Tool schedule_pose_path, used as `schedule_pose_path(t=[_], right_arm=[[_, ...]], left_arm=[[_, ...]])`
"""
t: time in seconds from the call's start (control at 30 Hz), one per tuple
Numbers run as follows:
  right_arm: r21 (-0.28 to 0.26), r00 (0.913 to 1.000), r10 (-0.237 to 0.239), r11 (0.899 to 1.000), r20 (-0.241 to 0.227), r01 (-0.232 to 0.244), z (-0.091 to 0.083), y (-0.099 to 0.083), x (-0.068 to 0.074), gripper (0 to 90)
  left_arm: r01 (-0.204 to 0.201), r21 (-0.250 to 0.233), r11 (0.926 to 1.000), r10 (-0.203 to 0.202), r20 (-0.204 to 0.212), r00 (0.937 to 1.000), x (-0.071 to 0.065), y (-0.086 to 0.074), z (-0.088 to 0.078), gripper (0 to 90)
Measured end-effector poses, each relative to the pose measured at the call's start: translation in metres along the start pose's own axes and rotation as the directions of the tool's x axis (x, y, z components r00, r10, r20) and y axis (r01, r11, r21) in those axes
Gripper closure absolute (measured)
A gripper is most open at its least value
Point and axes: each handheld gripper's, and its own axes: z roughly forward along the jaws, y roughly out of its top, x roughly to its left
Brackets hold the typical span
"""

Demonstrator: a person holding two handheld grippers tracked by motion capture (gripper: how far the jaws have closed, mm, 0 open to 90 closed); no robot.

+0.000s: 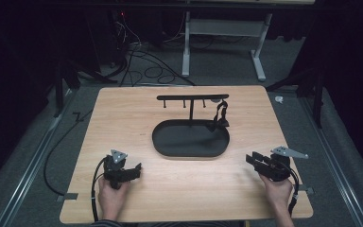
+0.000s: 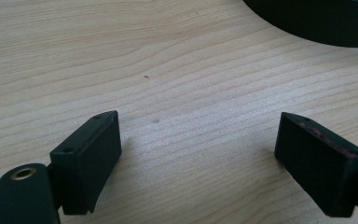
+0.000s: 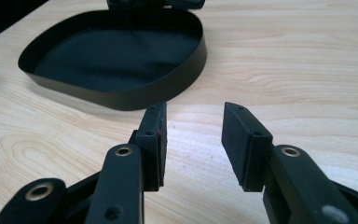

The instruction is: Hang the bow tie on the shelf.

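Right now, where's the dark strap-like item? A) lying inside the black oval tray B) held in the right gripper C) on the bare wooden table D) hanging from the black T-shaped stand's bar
D: the dark strap-like item hangs from the right end of the black T-shaped stand's bar, above the black oval tray.

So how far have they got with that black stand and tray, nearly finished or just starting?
It looks barely begun. A dark strap-like item hangs from the right end of the stand above the black tray, whose floor looks bare. Nothing is in hand: the left claw and right claw are both open, low over the wooden table, apart from the tray. All the handling seems left.
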Motion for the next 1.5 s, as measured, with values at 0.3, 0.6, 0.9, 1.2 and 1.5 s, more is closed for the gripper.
schedule_pose_path(t=[0.3,0.6,0.9,1.2,1.5], right_arm=[[0.021,0.9999,0.005,1.0,-0.009,-0.005,0.008,-0.006,0.004,62.0],[0.041,1.0,-0.01,0.999,-0.002,0.01,0.013,-0.009,0.004,61.0],[0.061,0.9999,-0.012,0.998,0.002,0.012,0.02,-0.013,0.006,60.8],[0.083,0.9991,-0.042,0.996,0.012,0.041,0.027,-0.016,0.009,60.6],[0.102,0.9958,-0.081,0.992,0.043,0.076,0.035,-0.019,0.013,59.2]], left_arm=[[0.0,0.0,1.0,0.0,0.0,1.0,0.0,0.0,0.0,15.0],[0.0,0.0,1.0,0.0,0.0,1.0,0.0,0.0,0.0,15.0],[0.0,0.0,1.0,0.0,0.0,1.0,0.0,0.0,0.0,14.9],[0.0,0.0,1.0,0.0,0.0,1.0,0.0,0.0,0.0,15.0],[0.0,0.0,1.0,0.0,0.0,1.0,0.0,0.0,0.0,14.9]])
